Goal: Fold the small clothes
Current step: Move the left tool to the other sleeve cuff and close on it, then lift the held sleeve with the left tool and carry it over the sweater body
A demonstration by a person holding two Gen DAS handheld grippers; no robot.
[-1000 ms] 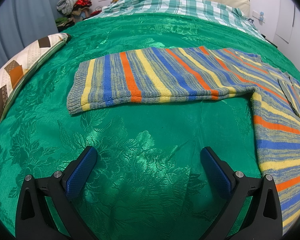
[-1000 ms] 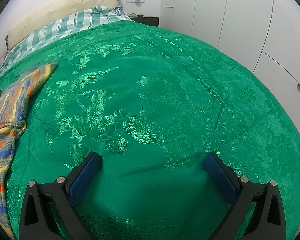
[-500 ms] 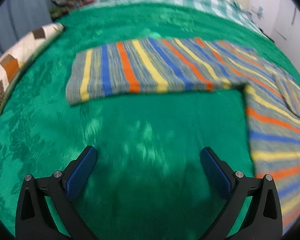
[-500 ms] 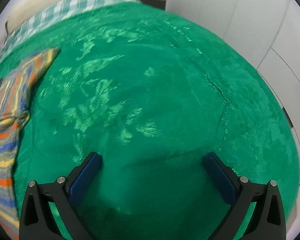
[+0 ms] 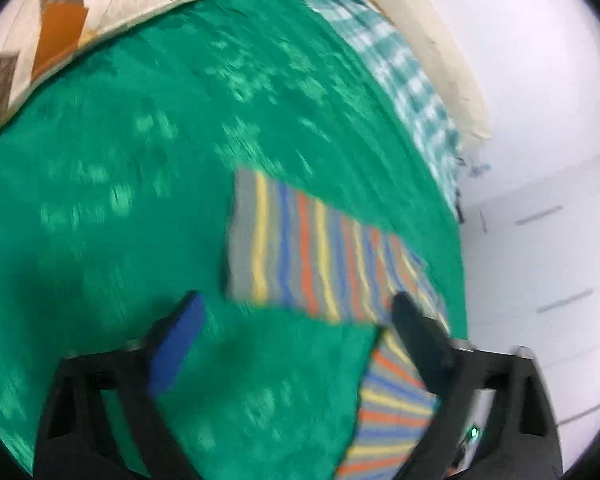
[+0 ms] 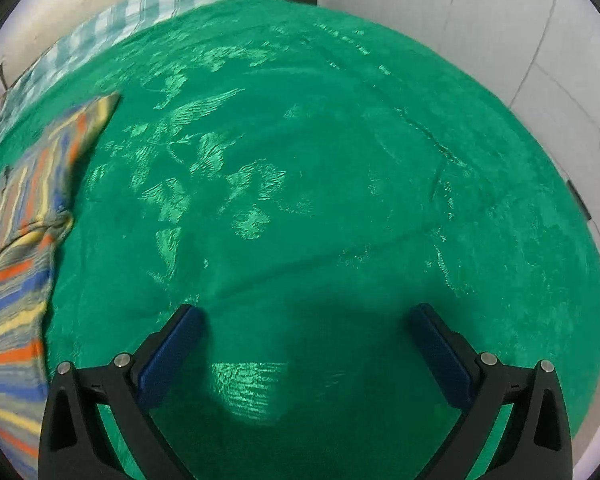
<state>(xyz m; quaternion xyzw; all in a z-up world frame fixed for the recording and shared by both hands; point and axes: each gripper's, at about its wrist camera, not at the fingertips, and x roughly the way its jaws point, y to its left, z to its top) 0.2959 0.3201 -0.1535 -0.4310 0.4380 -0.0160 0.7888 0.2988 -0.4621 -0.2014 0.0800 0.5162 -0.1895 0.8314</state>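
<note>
1. On the green bedspread (image 5: pixel 112 184): one striped sweater (image 5: pixel 300 256), knitted in grey, yellow, blue and orange. Its sleeve lies flat and stretched out across the spread in your left wrist view; the body of the garment runs down toward the lower right of that view. Your right wrist view catches the same sweater at its left edge.

2. Left gripper (image 5: pixel 296 308): a second ago it looked squarely across the sleeve from below, jaws at their widest. Now the view is rolled and swung over, heavily blurred, and the sleeve's cuff end sits just ahead of the fingertips. The jaws are closing, though there is a fair gap between them yet. No cloth lies between the pads; the right finger overlaps the sweater in the view, but you cannot tell whether it touches.

3. Right gripper (image 6: pixel 306 312): hardly changed. Jaws wide, nothing between them, hovering over bare bedspread well apart from the sweater.

4. Also present: patchwork cushion (image 5: pixel 60 20) at the upper left of the left view; checked sheet (image 5: pixel 404 64) toward the head of the bed.

5. Reading for the task: no fold is made yet. Your left hand appears to be lining up on the sleeve, likely to bring it over the body. The jaws narrowing before reaching cloth risks a pinch on the bedspread instead.
</note>
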